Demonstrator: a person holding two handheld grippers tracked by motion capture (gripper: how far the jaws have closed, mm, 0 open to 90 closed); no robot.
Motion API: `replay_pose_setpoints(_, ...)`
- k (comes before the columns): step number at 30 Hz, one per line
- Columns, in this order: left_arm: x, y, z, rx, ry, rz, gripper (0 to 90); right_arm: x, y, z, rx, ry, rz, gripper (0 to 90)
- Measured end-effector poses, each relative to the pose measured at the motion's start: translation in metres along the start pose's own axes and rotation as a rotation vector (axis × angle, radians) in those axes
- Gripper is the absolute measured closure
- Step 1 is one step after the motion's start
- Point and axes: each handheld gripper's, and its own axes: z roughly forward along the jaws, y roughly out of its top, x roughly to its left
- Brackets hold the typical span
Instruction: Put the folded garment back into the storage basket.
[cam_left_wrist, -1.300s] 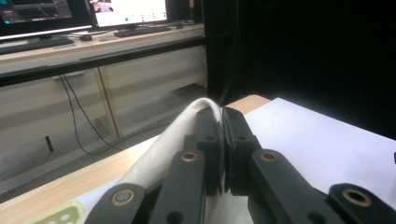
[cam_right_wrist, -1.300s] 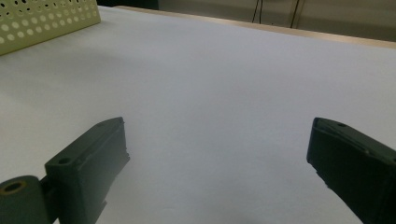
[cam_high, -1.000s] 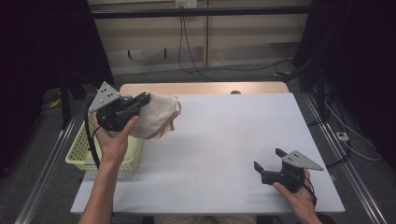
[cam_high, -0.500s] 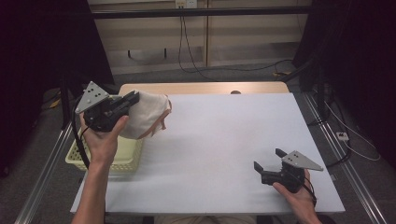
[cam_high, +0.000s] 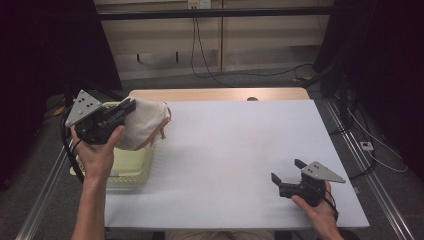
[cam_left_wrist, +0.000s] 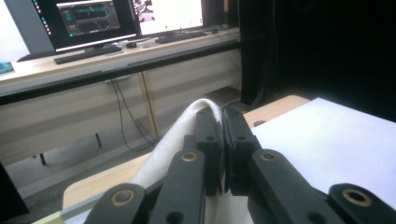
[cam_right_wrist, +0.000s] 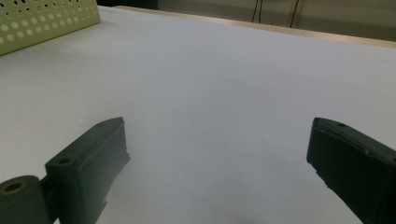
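Cloth (cam_high: 145, 122) has swung back left, hanging above the basket (cam_high: 131, 167) — clenched in the left gripper (cam_high: 127, 106) fingers; right gripper (cam_high: 286, 171) idle on the desk (cam_high: 240, 150), fingers spread — drop-off looks close.

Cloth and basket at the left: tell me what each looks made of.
Cloth: soft off-white woven fabric, matte; it drapes and folds where the left tongs pinch it. Basket: pale yellow, probably rigid plastic; the right gripper view shows its wall punched with even round holes.
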Motion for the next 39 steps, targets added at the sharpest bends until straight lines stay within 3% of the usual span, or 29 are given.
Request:
replay_pose_setpoints(22, 0.037, -0.014, -0.015, 0.045, 0.033, -0.057, 87.0, 0.001, 0.0, -0.001, 0.0, 0.005, -0.005, 5.2)
replay_pose_setpoints(32, 0.05, -0.026, -0.01, 0.096, 0.047, -0.085, 87.0, 0.001, 0.0, -0.001, 0.001, 0.006, -0.005, 5.2)
replay_pose_setpoints(39, 0.052, -0.032, -0.004, 0.138, 0.053, -0.084, 87.0, 0.0, 0.0, -0.001, 0.002, 0.009, -0.005, 5.2)
